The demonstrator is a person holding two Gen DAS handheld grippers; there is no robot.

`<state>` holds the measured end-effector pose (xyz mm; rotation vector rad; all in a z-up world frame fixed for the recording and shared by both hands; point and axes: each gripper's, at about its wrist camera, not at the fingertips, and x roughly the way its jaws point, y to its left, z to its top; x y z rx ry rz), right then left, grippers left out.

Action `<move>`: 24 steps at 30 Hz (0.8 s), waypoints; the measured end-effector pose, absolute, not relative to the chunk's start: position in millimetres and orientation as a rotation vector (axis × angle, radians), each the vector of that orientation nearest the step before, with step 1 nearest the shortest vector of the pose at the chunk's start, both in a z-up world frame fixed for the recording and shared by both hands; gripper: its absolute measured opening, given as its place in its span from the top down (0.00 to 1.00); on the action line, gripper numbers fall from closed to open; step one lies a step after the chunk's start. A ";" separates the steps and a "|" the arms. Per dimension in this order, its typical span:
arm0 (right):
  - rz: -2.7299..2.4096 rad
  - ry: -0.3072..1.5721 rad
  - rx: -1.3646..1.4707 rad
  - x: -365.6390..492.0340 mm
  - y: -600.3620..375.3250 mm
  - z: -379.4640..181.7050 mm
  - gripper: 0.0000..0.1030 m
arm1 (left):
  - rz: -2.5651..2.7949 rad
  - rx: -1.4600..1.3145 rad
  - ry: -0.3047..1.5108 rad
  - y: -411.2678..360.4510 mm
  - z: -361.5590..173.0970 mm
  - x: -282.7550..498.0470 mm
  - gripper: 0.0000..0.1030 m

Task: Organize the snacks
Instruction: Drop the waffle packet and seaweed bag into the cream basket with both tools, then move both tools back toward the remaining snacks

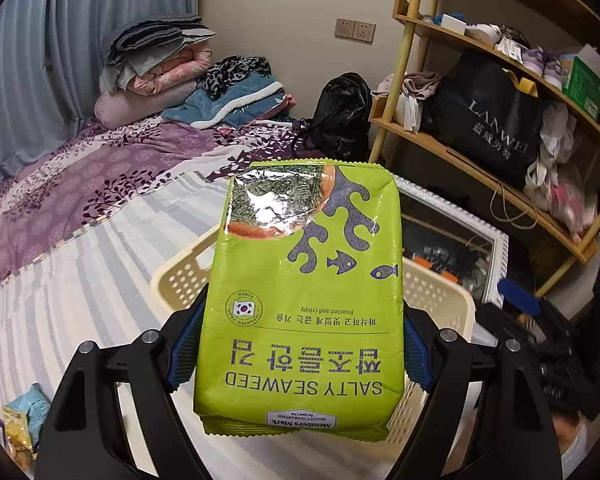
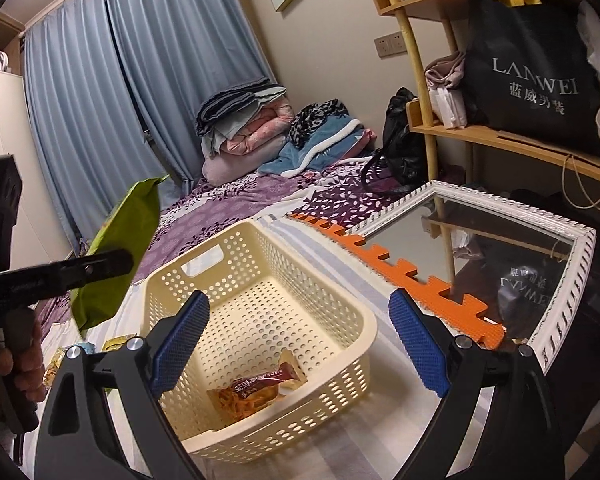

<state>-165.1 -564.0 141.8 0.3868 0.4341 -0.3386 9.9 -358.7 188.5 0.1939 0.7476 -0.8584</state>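
Observation:
My left gripper [image 1: 298, 352] is shut on a big lime-green seaweed pack [image 1: 304, 300], its blue pads pressed on both long sides. The pack hangs above the near end of a cream perforated basket [image 1: 180, 276] on the bed. In the right wrist view the same green pack [image 2: 116, 256] is up in the air left of the basket [image 2: 260, 304], clamped by the left gripper's black finger [image 2: 80, 270]. My right gripper [image 2: 298, 344] stands open over the basket's near rim, nothing between its pads. One small orange snack packet [image 2: 256, 390] lies on the basket floor.
Several small snack packets [image 1: 20, 424] lie on the striped sheet at the lower left. A white-framed mirror [image 2: 500, 240] and an orange foam mat [image 2: 400, 272] lie right of the basket. A wooden shelf [image 1: 480, 168] with a black bag stands right; folded blankets [image 1: 160, 64] at the bed's far end.

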 end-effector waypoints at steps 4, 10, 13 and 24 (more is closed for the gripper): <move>-0.338 0.436 0.383 -165.8 -564.5 142.9 0.12 | -0.843 0.162 0.769 -370.7 184.0 21.3 0.07; -0.331 0.447 0.389 -165.0 -561.8 140.8 0.12 | -0.785 0.162 0.795 -356.2 177.3 27.7 0.04; -0.316 0.449 0.392 -160.8 -557.6 141.5 0.12 | -0.755 0.148 0.804 -341.2 177.6 30.7 0.04; -0.257 0.431 0.353 -151.3 -529.6 156.3 0.08 | -0.656 0.163 0.763 -289.1 189.2 23.5 0.03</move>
